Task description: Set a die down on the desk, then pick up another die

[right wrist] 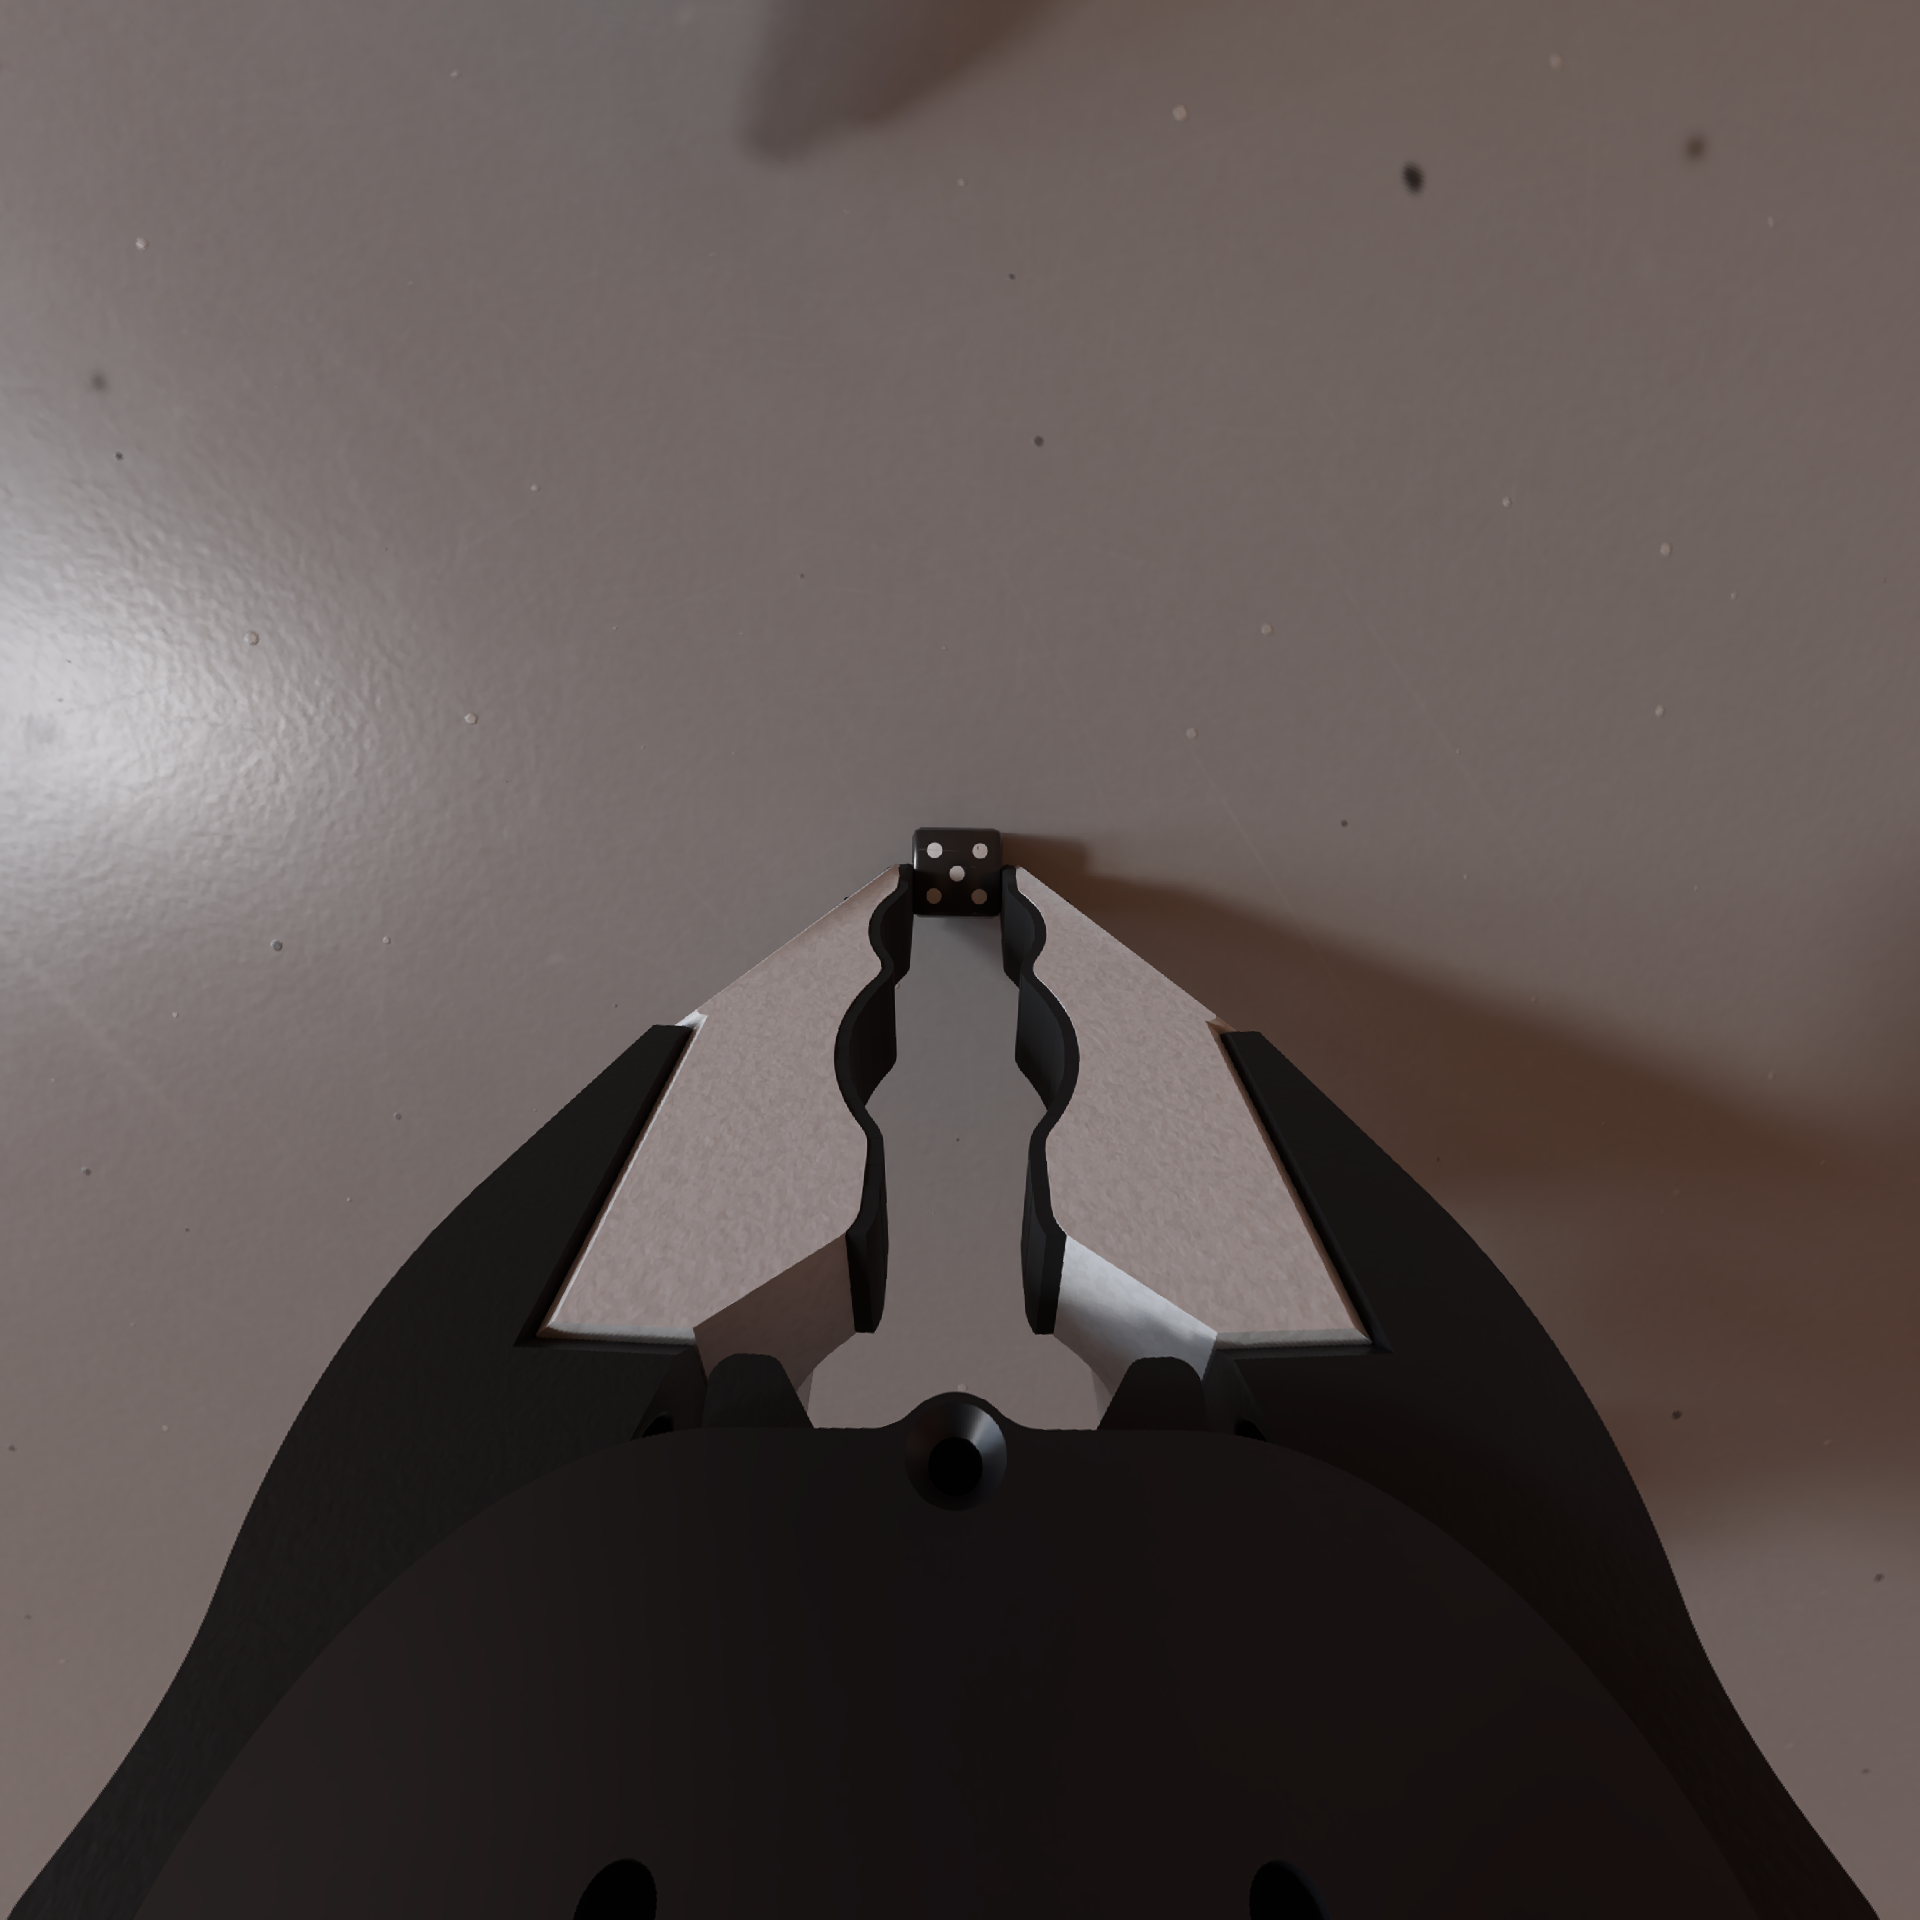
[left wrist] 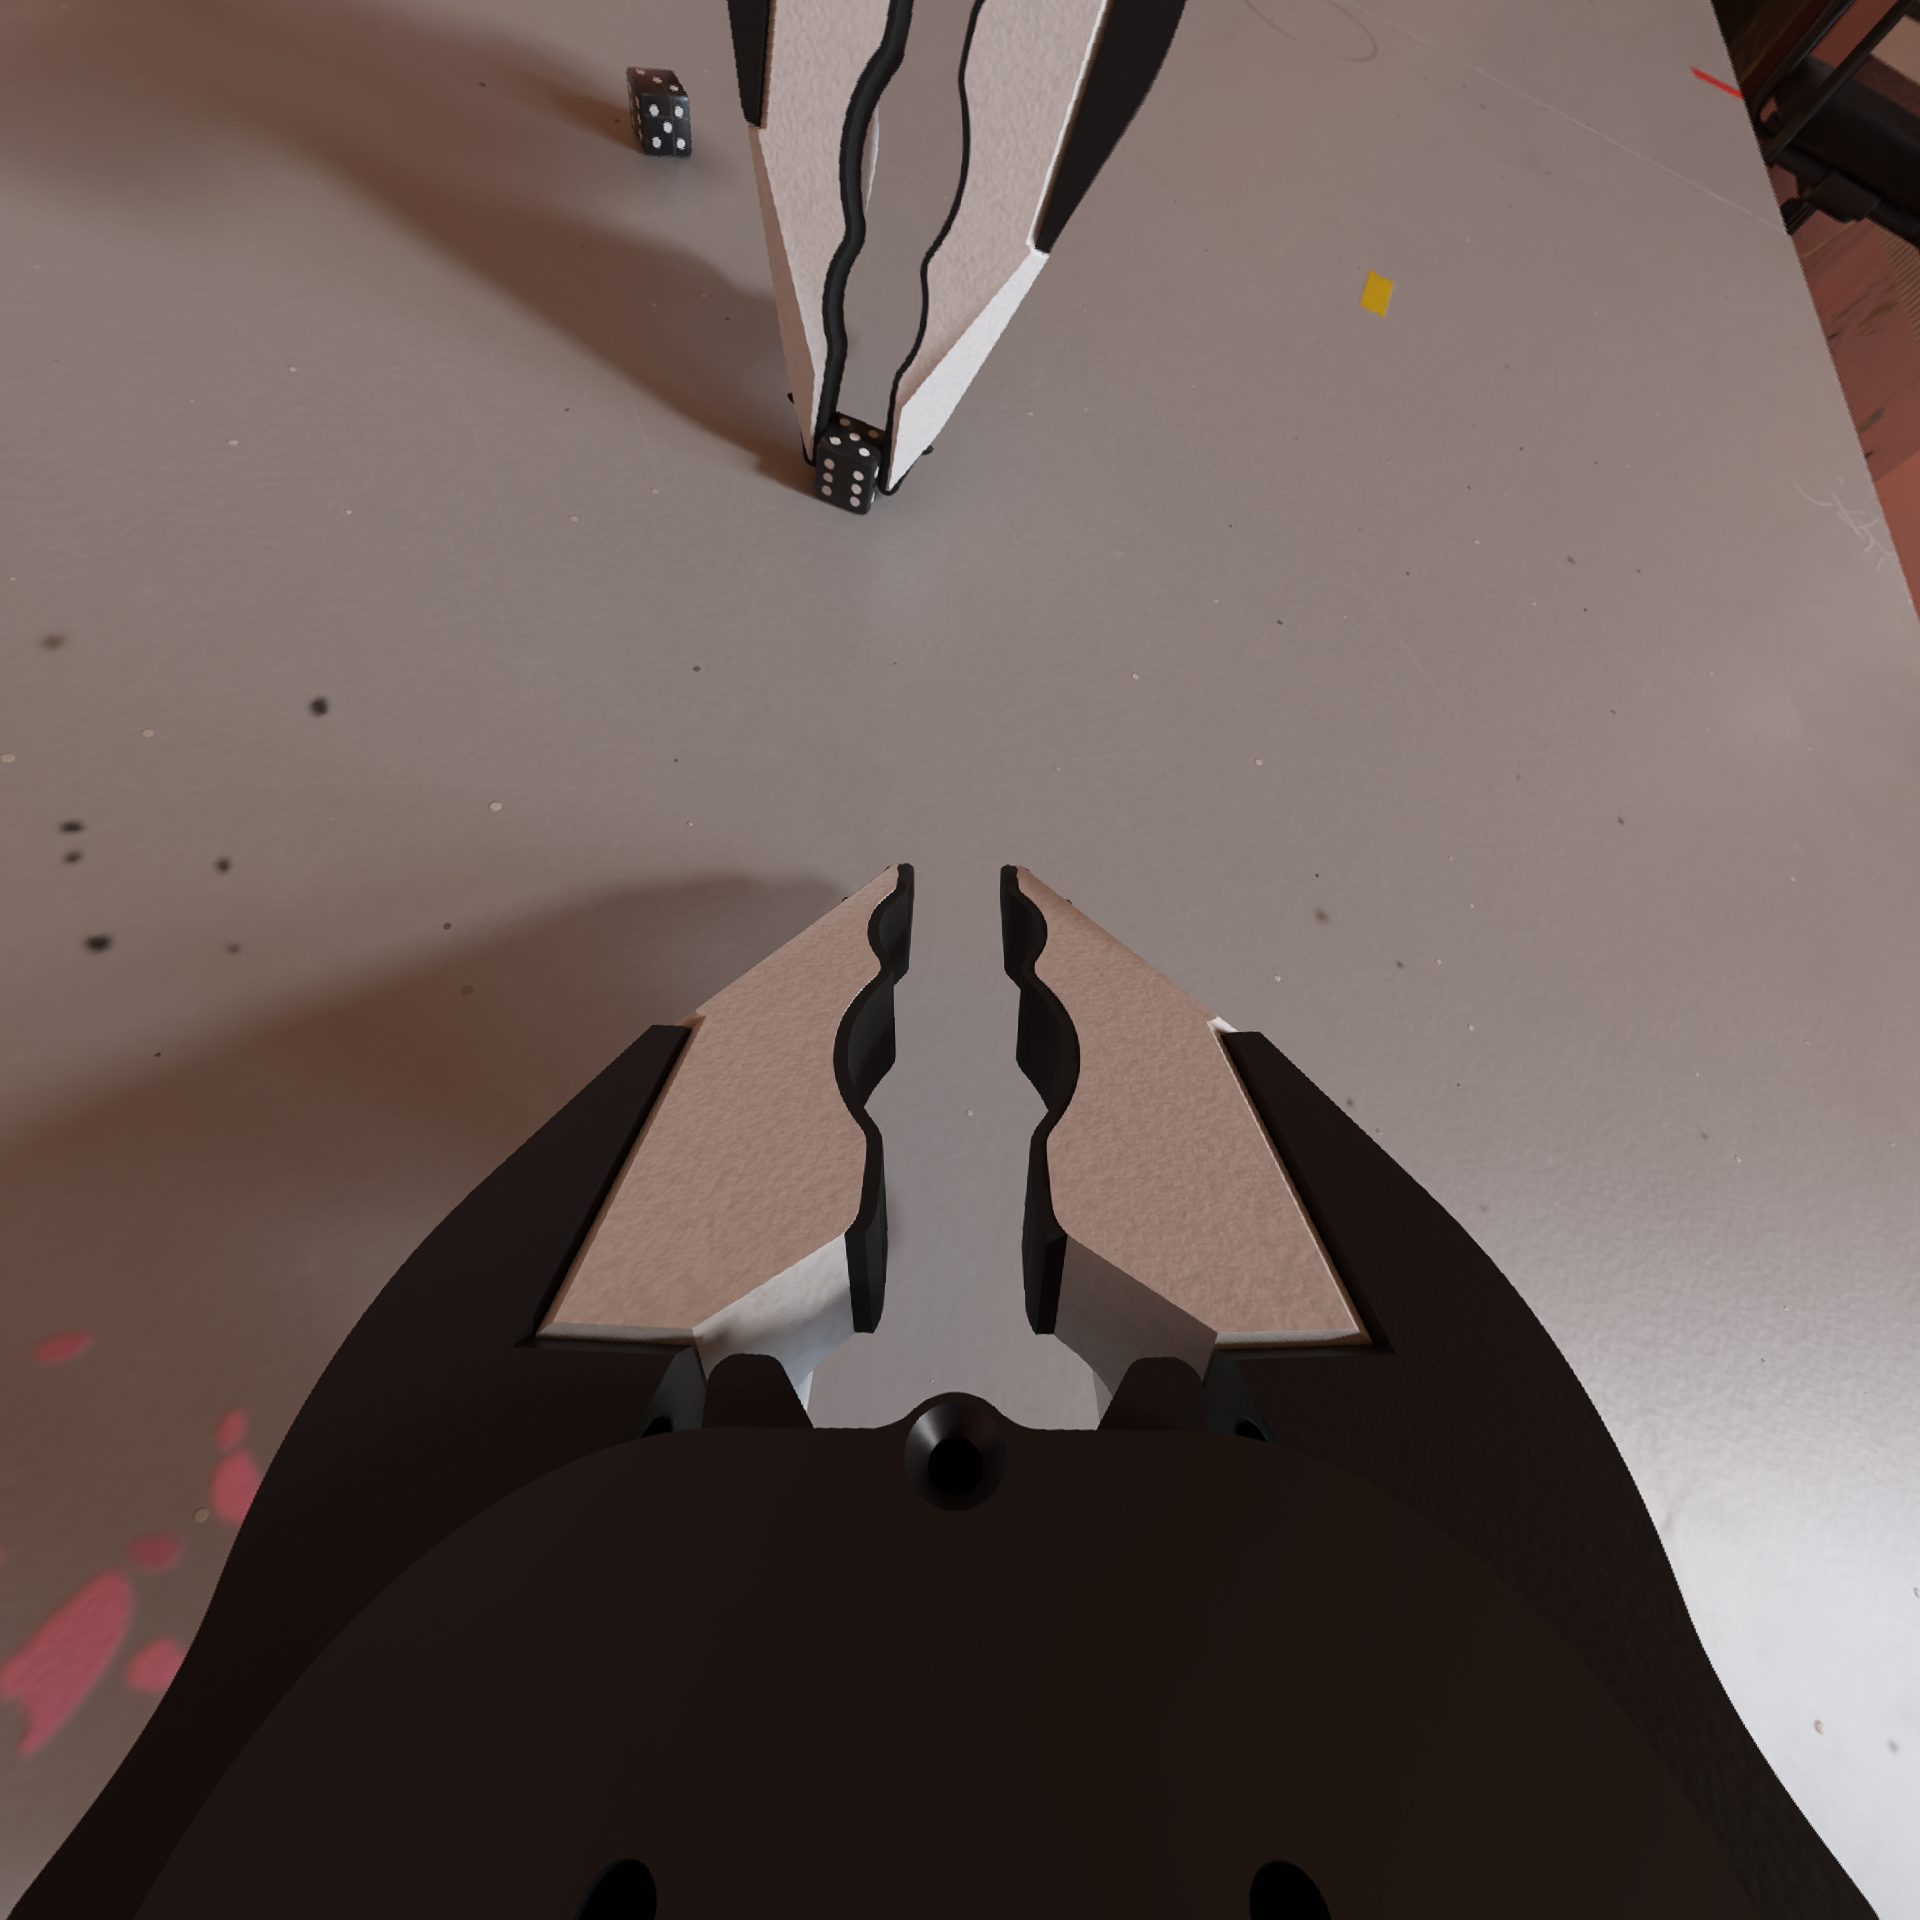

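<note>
Black die sits clamped between the right gripper fingers on the desk — left gripper fingers slightly apart, empty.

- Both dice, the near die and the far die: black, white pips.
- Table: grey, dark specks, pink splotches, yellow patch.
- Left gripper: black, beige fingers.

Speckled grey desk, reddish floor beyond

i can read no words, labels or brands here. the only signs are white pips on two black dice: the near die shows six toward me, the far die five.
</note>
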You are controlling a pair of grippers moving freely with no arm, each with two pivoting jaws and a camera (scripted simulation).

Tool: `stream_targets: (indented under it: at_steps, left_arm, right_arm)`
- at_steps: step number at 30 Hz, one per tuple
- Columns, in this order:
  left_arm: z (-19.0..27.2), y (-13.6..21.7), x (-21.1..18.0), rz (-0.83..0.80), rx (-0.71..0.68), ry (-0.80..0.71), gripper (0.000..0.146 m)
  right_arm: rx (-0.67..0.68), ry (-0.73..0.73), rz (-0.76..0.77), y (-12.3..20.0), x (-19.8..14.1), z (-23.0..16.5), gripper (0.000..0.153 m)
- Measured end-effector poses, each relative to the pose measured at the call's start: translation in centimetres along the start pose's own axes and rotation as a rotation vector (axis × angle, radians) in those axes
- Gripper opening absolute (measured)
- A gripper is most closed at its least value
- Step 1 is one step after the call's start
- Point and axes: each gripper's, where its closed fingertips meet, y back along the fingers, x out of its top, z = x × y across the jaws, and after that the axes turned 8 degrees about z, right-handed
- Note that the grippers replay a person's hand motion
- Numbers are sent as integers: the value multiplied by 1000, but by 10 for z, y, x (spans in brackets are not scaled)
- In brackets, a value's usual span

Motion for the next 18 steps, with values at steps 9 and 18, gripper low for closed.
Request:
stream_targets:
  at_steps: [9, 18]
  left_arm:
    - [-1, -2, 0, -4, 0, 3, 17]
    - [0, -2, 0, -8, 4, -9, 17]
  right_arm:
    - [-79, -54, 128, 23, 7, -2, 30]
    - [-284, -224, 231, 77, -8, -1, 36]
